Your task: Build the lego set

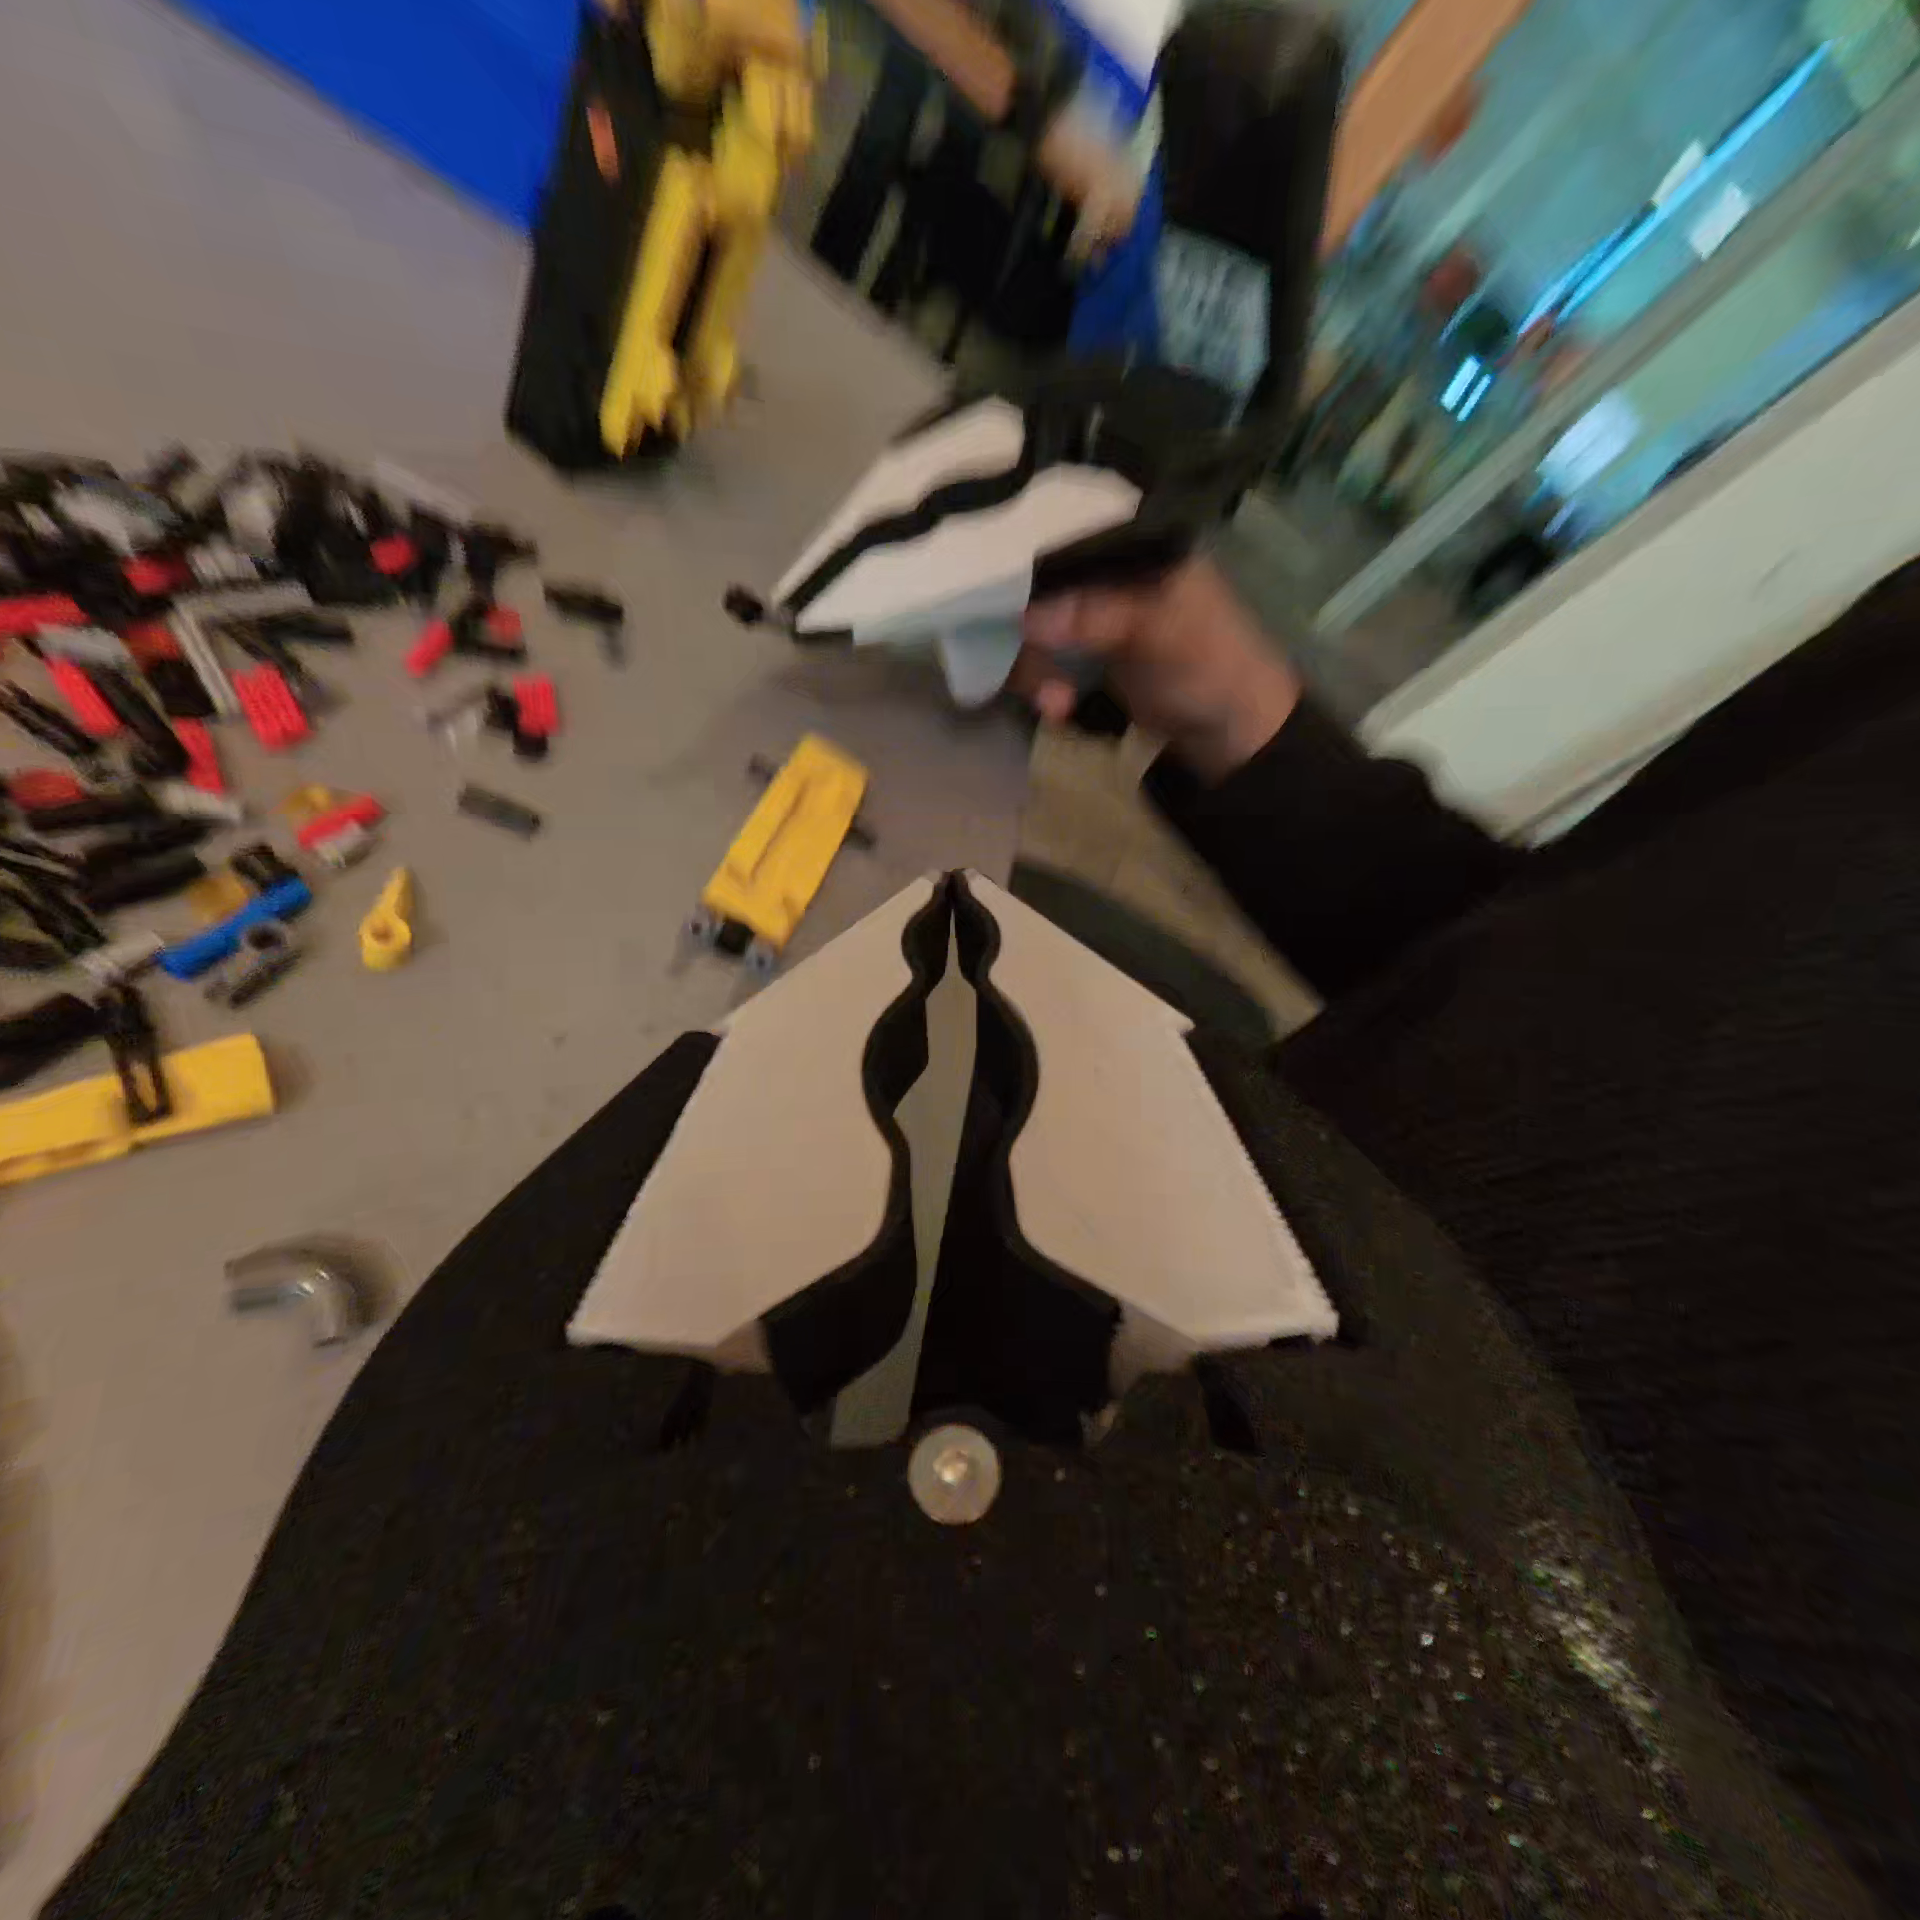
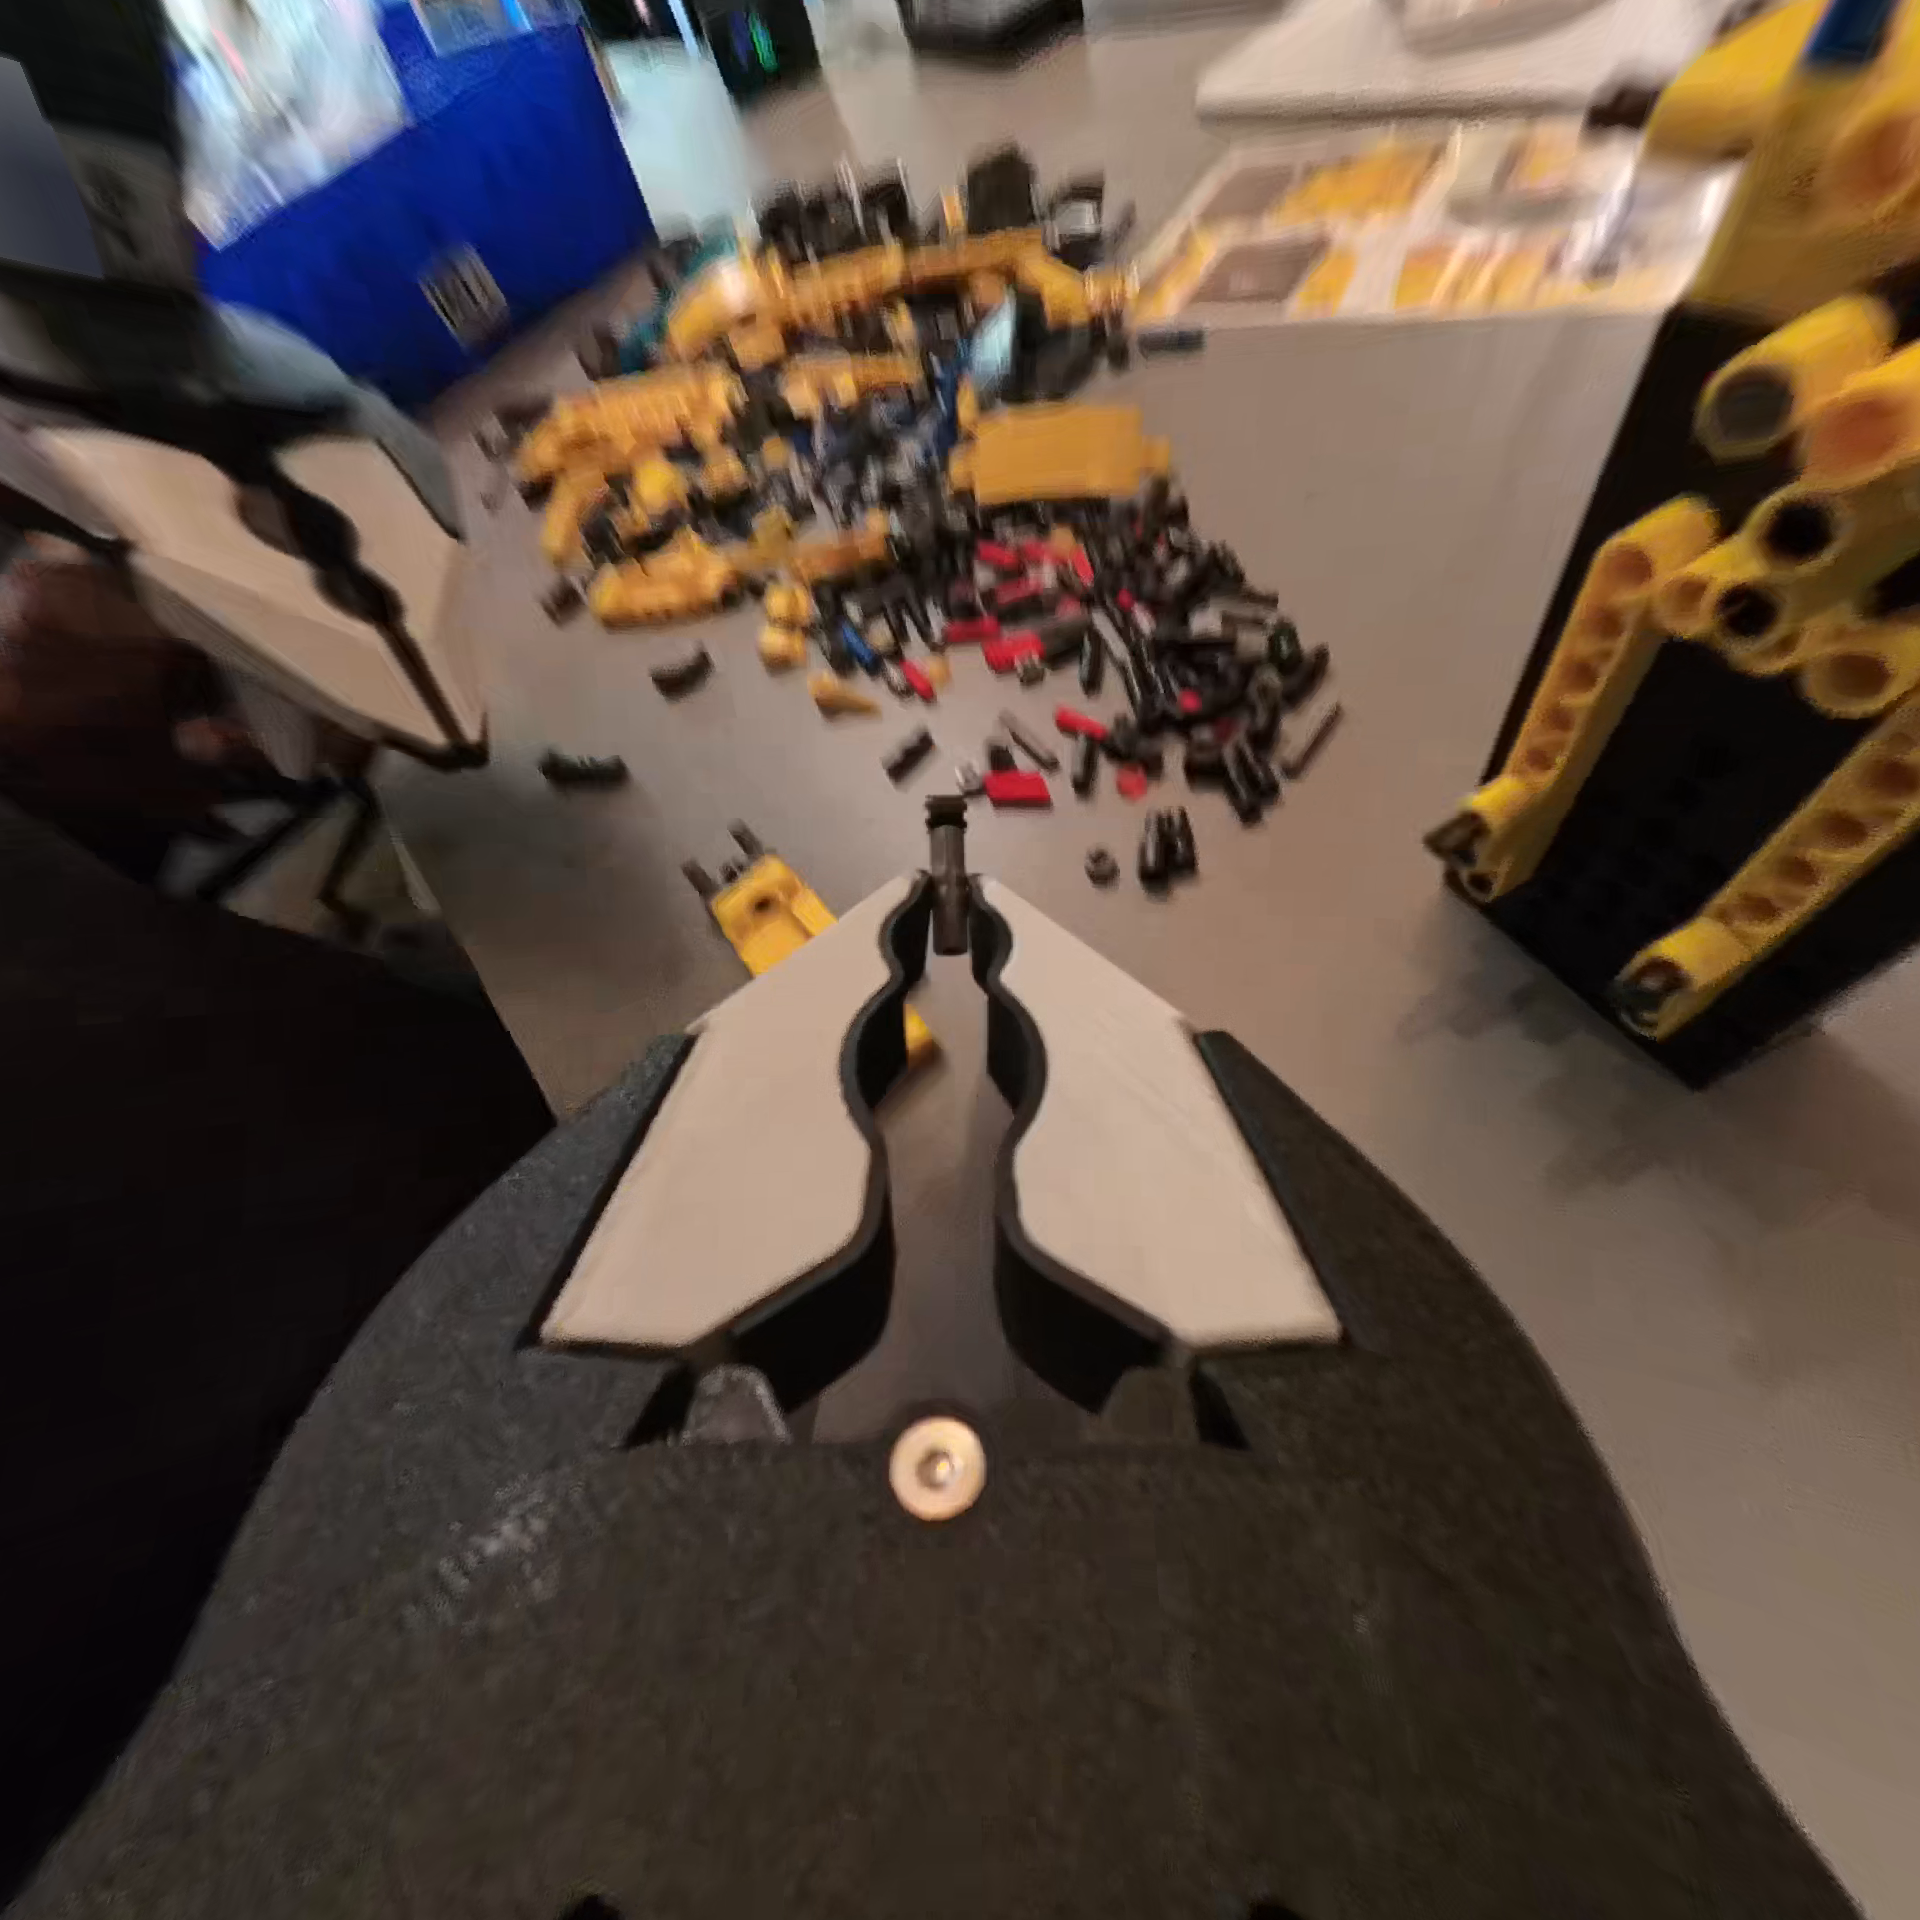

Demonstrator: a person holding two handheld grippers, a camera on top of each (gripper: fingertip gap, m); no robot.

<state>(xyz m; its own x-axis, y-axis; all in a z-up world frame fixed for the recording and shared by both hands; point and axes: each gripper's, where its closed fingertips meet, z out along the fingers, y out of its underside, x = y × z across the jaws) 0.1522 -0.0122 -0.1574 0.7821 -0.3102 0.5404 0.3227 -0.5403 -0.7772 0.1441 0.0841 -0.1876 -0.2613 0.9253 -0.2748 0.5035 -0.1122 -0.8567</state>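
My left gripper [image 1: 953, 883] is shut and empty, held above the grey table's near edge, close to a yellow panel piece [image 1: 787, 836]. My right gripper [image 2: 948, 883] is shut on a small dark grey pin [image 2: 948, 868] that sticks out past its tips. It hovers over the table in front of a heap of yellow, black and red building pieces [image 2: 935, 540]. The right gripper also shows in the left wrist view [image 1: 774, 608], held by a hand, with a small black piece at its tips. The left gripper also shows in the right wrist view [image 2: 462, 743], at the left.
A partly built black and yellow model [image 2: 1714, 665] stands at the right; it also shows in the left wrist view [image 1: 665, 239]. Loose black, red, blue and yellow pieces [image 1: 156, 707] lie at the left. A metal clamp [image 1: 301, 1288] sits near the table edge. A blue panel [image 2: 416, 208] stands behind. My right fingertips sit around 11 cm from my left ones.
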